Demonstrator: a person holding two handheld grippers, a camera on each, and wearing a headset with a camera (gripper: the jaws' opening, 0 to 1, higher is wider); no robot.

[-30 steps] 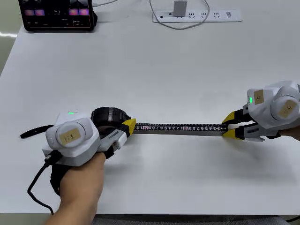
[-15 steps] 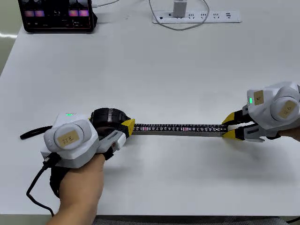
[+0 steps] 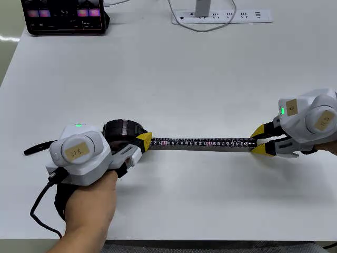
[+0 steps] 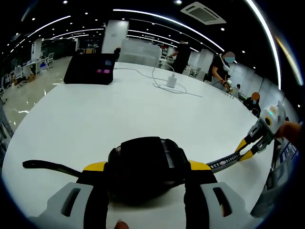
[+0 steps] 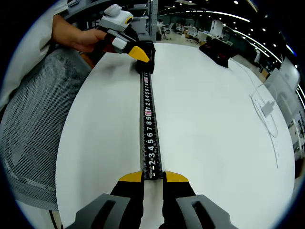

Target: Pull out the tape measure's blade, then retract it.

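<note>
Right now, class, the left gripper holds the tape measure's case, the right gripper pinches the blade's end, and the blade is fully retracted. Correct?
No: the head view shows the blade pulled out, from the case in the left gripper to the right gripper at its end.

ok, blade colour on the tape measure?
Black with white numerals and a reddish mark partway along the blade; clearest in the right gripper view.

A dark numbered tape blade (image 3: 200,143), stretched from the black round case (image 3: 122,132) in the left claw (image 3: 136,149) to the right claw (image 3: 259,141), barred the near white tabletop (image 3: 200,79); beyond, open room reached a black screen device (image 3: 63,18) and white power strip (image 3: 237,17).
</note>
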